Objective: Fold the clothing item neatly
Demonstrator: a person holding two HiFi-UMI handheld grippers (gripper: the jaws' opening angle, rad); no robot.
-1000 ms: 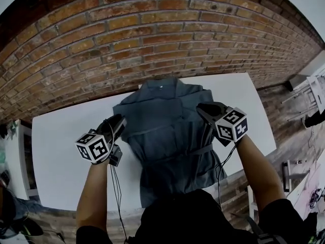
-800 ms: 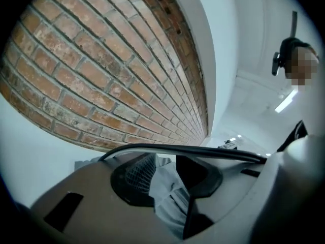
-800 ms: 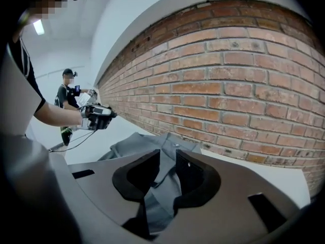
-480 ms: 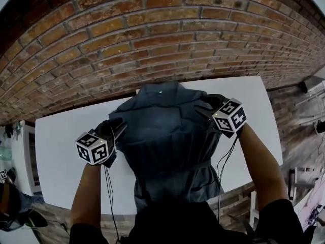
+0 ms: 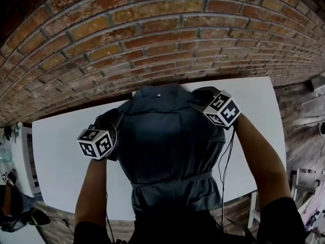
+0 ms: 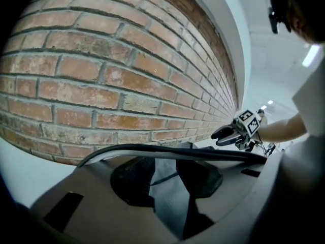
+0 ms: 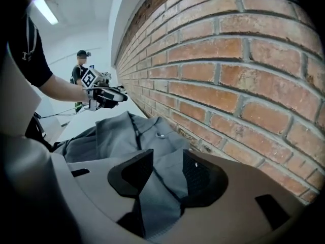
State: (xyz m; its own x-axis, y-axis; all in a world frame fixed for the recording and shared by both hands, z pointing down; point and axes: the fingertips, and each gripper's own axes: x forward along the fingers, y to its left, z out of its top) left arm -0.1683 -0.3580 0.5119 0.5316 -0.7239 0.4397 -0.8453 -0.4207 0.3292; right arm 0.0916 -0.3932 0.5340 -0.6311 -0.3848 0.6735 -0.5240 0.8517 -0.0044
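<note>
Pinching the left edge of the shirt with the left gripper, clenching its jaws on the grey cloth. Just been opening the right gripper near the collar, leaving its jaws released with a loose fold between them. Lying spread on the white bench, pointing its collar at the brick wall and reaching the near edge with its hem.

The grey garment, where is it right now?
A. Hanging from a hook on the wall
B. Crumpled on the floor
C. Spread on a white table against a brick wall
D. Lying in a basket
C: the grey garment lies spread on the white table, whose far edge runs along the brick wall.
</note>
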